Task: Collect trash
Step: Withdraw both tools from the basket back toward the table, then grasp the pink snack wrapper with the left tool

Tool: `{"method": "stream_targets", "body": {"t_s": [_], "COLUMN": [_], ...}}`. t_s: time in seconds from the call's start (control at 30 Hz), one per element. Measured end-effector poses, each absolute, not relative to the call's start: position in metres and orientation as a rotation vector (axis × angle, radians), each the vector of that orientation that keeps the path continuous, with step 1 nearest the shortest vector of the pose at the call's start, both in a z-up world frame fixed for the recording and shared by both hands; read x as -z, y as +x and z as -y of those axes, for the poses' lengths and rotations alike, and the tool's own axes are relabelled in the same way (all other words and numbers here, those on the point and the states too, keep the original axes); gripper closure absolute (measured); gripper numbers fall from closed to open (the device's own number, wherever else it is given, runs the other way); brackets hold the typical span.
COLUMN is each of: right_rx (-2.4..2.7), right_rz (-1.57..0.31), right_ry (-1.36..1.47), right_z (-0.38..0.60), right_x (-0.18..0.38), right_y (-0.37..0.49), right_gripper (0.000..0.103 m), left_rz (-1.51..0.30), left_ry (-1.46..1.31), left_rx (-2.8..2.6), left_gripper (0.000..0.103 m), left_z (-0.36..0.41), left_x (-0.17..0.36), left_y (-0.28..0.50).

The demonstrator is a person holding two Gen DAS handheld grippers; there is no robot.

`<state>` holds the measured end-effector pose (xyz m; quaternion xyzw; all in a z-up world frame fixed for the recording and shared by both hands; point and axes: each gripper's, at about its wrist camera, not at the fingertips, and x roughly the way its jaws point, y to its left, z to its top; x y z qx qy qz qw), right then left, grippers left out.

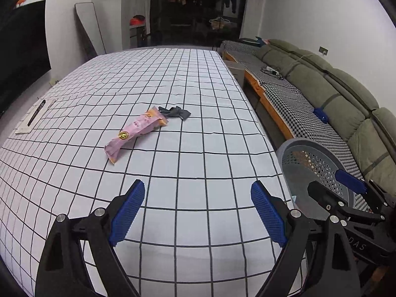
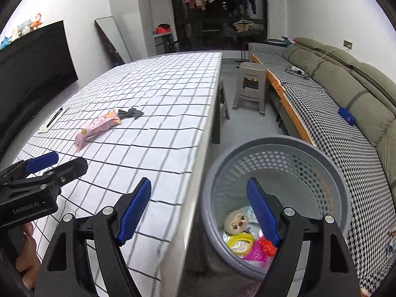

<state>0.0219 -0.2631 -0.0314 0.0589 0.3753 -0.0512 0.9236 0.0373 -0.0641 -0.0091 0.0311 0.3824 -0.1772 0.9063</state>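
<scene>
One pink wrapper [image 1: 136,132] and one grey rag [image 1: 175,112] on bench [image 1: 198,173]; one basket [image 2: 341,183]; left tool [image 1: 198,212], marked "GenRobot.AI", and right tool [image 2: 199,209] both released, empty.

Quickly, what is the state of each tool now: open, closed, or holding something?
Left tool: open, holding nothing, above the checked tablecloth.
Right tool: open, holding nothing, by the grey basket.

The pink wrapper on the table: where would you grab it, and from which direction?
Probably across the middle of the pink wrapper, from above, pads closing on its long sides. It lies flat and narrow, and its far end touches a grey scrap, so the middle looks freer.
</scene>
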Motion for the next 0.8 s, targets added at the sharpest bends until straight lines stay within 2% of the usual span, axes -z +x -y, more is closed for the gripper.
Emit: {"method": "stream_targets", "body": {"t_s": [0.43, 0.8], "right_rx": [0.009, -0.029], "right_rz": [-0.813, -0.846], "right_ry": [0.092, 0.096], "right_z": [0.225, 0.215], "right_x": [0.038, 0.045], "right_y": [0.071, 0.107], "right_gripper": [0.027, 0.027], "left_rz": [-0.838, -0.902], "left_ry": [0.027, 0.05], "left_rx": [0.256, 0.215], "left_gripper": [0.017, 0.017], "left_z": [0.017, 0.009], "left_x": [0.019, 0.036], "left_y": [0.076, 0.132]}}
